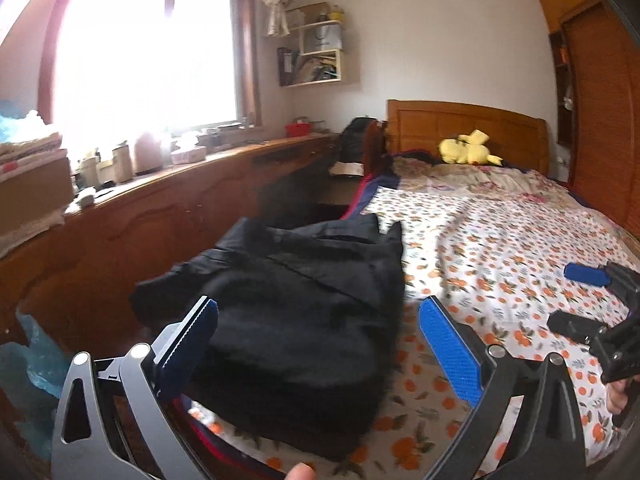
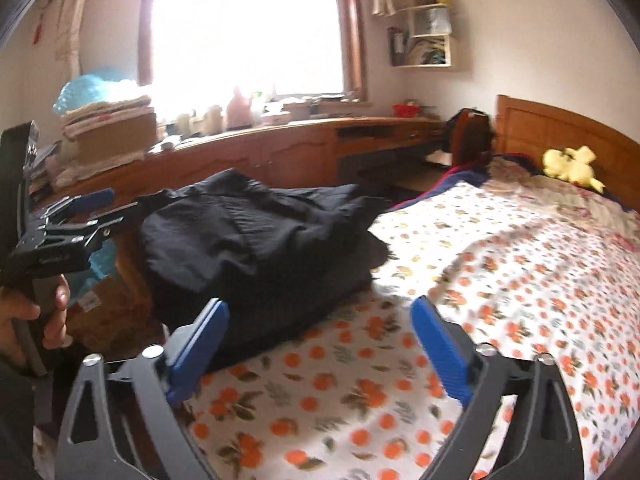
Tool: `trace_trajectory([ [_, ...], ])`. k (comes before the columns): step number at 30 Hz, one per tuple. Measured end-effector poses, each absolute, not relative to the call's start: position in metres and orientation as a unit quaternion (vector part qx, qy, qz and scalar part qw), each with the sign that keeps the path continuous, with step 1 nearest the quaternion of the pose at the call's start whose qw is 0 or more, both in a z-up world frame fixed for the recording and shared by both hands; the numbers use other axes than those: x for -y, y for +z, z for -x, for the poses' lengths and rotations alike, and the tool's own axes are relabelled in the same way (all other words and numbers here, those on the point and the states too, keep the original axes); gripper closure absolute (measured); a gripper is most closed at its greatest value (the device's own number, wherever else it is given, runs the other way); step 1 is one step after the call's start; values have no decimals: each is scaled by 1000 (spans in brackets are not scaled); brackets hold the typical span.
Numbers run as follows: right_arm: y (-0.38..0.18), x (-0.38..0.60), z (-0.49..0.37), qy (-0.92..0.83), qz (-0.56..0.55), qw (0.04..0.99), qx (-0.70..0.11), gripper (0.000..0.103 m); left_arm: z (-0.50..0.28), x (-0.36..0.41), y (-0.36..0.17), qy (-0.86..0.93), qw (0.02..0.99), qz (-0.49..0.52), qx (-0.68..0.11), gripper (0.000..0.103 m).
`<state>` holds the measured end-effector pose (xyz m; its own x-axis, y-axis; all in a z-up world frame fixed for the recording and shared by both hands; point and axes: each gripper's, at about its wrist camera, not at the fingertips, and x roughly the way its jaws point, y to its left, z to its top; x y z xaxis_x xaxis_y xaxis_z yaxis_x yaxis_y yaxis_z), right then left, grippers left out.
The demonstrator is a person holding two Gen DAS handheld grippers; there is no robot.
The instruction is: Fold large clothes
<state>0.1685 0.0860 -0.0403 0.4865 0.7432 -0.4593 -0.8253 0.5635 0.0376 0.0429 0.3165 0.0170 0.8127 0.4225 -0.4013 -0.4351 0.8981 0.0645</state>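
A bedroom, bright from a big window [image 1: 144,52], with a bed [image 1: 500,240] under a white sheet printed with oranges taking up most of the floor. The left gripper [image 1: 318,320] hangs over the near left corner of the bed, its blue pads [image 1: 448,348] spread wide with nothing between them; the left pad sits just above the edge of the black garment [image 1: 304,300], though I cannot tell if it touches. The right gripper [image 2: 320,324] is beside it, a little further along the mattress, fingers likewise wide apart and gripping nothing, hovering over bare sheet with the garment's edge just ahead of its left pad [image 2: 200,352]. In the right wrist view the left gripper [image 2: 80,208] shows from the side, held in the person's hand [image 2: 36,312].

The garment [image 2: 256,240] lies in a thick, rumpled, partly folded heap on the left edge of the bed, nearest the window side, one part hanging past the mattress edge. Behind it a dark blue and red cloth [image 1: 368,192] runs along the bed's side toward the wooden headboard [image 1: 464,128]. A yellow plush [image 1: 468,150] rests by the headboard. Along the window wall stands a long wooden cabinet [image 1: 180,208], its top crowded with jars, boxes and stacked linen. A wall shelf [image 1: 320,52] hangs in the corner, and a tall wardrobe [image 1: 592,100] stands at the far right
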Motion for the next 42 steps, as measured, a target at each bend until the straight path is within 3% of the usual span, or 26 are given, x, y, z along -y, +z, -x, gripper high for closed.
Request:
trace_trajectory([
  [26,-79,177,-138,254,25,939,-232,7,-105,-75,-60,41,964,18,-261,2],
  [42,-33,245,-77,192,-5,965,-179,7,-61,-9,2,9,978,16,-208,2],
])
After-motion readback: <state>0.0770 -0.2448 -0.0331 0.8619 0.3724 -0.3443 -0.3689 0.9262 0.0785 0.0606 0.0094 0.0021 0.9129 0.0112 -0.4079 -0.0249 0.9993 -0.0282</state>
